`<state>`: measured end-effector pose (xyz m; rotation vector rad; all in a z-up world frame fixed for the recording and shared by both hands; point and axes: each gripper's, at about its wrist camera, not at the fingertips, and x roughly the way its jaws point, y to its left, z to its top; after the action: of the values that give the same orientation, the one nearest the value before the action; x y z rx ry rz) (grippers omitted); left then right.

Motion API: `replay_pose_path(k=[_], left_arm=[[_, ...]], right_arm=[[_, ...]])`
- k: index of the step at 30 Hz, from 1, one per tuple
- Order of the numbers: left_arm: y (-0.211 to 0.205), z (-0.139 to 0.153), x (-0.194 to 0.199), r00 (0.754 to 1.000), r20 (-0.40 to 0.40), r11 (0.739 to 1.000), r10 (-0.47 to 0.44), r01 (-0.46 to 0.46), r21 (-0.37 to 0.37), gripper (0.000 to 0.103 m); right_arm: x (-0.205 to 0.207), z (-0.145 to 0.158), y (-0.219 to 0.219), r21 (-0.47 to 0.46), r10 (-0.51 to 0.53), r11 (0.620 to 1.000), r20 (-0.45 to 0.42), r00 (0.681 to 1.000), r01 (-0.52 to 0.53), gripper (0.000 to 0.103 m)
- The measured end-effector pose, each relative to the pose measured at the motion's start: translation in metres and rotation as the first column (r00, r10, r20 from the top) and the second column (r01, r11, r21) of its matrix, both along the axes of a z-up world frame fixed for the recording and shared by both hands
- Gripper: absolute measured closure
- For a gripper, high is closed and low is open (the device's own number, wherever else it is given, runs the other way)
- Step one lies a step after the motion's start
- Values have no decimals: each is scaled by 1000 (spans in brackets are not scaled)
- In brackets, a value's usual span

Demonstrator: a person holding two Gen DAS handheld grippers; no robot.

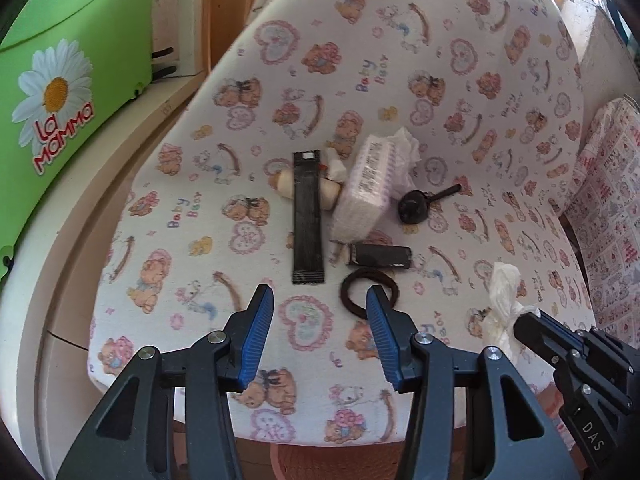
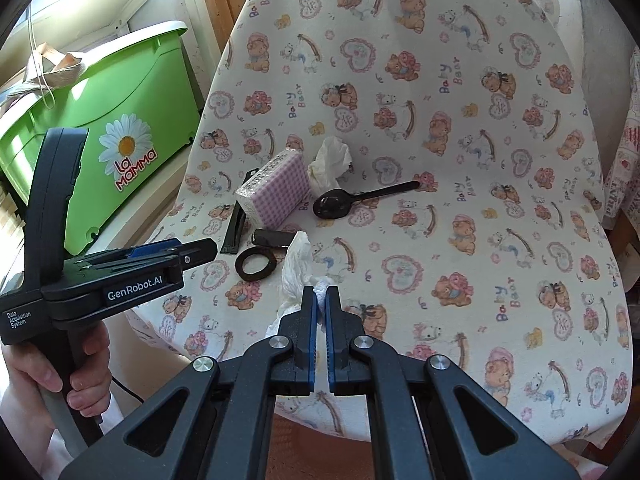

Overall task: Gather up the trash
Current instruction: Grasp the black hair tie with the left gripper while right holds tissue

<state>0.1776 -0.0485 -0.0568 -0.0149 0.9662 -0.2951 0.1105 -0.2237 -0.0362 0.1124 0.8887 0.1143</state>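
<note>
Left wrist view: the left gripper (image 1: 320, 300) hovers released above the chair seat (image 1: 168, 216), near the hair tie (image 1: 370, 286).

Right wrist view: the right gripper (image 2: 321, 300) is clenched on a crumpled tissue (image 2: 298, 268); the thin pinch could tear or slip once lifted.

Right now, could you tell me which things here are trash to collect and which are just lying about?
Trash: crumpled tissue pinched in right claw; second tissue; black sachet.
Lying about: hair tie; black spoon; tissue pack; green bin.
</note>
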Motion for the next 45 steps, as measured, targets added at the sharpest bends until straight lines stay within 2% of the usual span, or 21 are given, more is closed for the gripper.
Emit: replay_pose_path(k=[2,3,5,10,11,12,13,14,15,20,24,32,35,37,38,39,42,45], left_arm=[[-13,-3,-2,999,-9,999,-36,36,23,55],[-19,-7,-1,999,-20,998,-47,47,33,49],[-25,-13,1,999,-35,998,-39,41,43,45],[-32,-20,4,999,-18,996,-27,29,90,48],[-32,-20,4,1000,-13,995,-21,22,97,52],[-31,-20,4,1000,-8,994,-7,8,106,63],[-30,-20,4,1000,-3,994,2,-1,107,69],[-30,-20,5,1000,-2,995,4,-4,101,83],[-28,-20,5,1000,-5,996,4,-4,93,91],[-20,-18,2,999,-32,999,16,-15,37,97],[-14,-8,-8,1000,-15,1000,0,1,24,103],[-2,-7,-24,1000,24,998,-11,10,54,103],[5,-2,-26,1000,28,1000,1,-2,17,102],[7,0,-23,1000,25,999,-8,9,-34,89],[4,-1,-20,1000,24,1000,-19,19,-25,75],[-2,-3,-18,999,34,999,-22,21,26,68],[-15,-16,-15,996,73,987,-57,46,151,66],[-17,-22,-13,995,78,989,-61,50,137,59]], right_arm=[[-1,0,-5,-8,-10,1000,-4,1000,10,98],[-2,-1,-7,-11,-14,1000,-5,1000,14,98],[-2,-2,-11,-14,-20,1000,-9,1000,19,98],[-5,-2,-19,-29,-35,999,-4,999,34,98],[-5,-1,-20,-29,-34,999,-2,999,34,98],[-5,0,-21,-30,-35,999,1,999,35,98],[-5,1,-21,-34,-36,999,5,999,36,98],[-6,1,-21,-38,-36,999,9,999,37,98],[-7,2,-21,-39,-36,999,12,999,37,98],[-11,3,-17,-55,-27,998,16,1000,27,98],[-16,6,-14,-85,-29,996,31,999,31,98],[-25,13,-13,-55,-9,998,32,999,11,98],[-27,13,-12,-47,-5,999,29,1000,6,98],[-28,14,-11,-46,-6,999,31,1000,7,98],[-28,13,-11,-44,-5,999,30,1000,6,98],[-27,13,-11,-45,-4,999,27,1000,5,98],[-26,11,-11,-54,-7,998,19,1000,8,98],[-26,10,-13,-52,-11,999,13,1000,12,98]])
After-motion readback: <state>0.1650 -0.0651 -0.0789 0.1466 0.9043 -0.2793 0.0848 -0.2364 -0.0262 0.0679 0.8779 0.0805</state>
